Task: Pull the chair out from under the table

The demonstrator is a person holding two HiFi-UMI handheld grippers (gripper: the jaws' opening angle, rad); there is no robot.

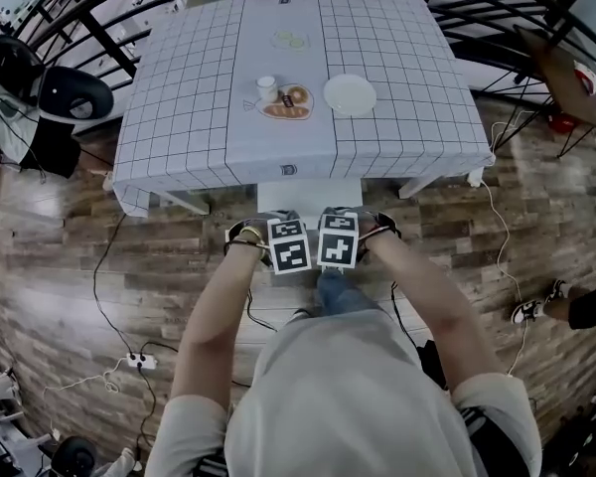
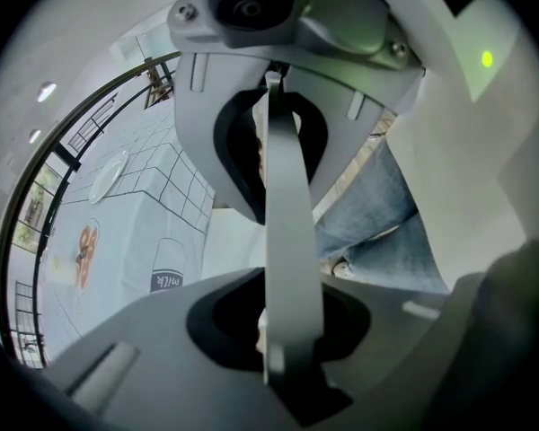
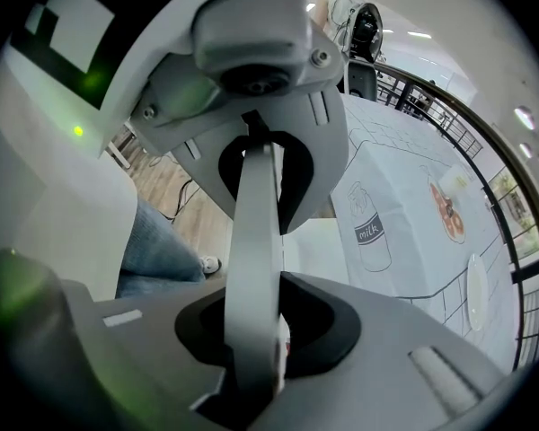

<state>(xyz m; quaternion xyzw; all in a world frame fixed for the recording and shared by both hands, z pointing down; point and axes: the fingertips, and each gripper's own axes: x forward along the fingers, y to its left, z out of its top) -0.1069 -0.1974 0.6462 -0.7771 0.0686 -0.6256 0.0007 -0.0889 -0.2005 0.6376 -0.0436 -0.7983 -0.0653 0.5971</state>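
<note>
Left tongs (image 1: 287,243), right tongs (image 1: 338,237) grip chair (image 2: 287,196); tablecloth (image 1: 228,117) overhangs its seat.

Tablecloth (image 1: 209,97): pale bluish white with a black grid. Its centre strip is plain, with a green print toward 12 o'clock.
Plate (image 1: 350,94), cup (image 1: 267,87): white.
Pastry (image 1: 288,102), at 9 o'clock of the plate: orange-brown.
Chair (image 1: 308,195): white.
Floor (image 1: 70,266): brown plank pattern.
Left gripper (image 1: 289,251), right gripper (image 1: 338,244): black-and-white square markers, grey shells.
Jeans (image 1: 340,291): blue.
Railing (image 1: 97,36): black.
</note>
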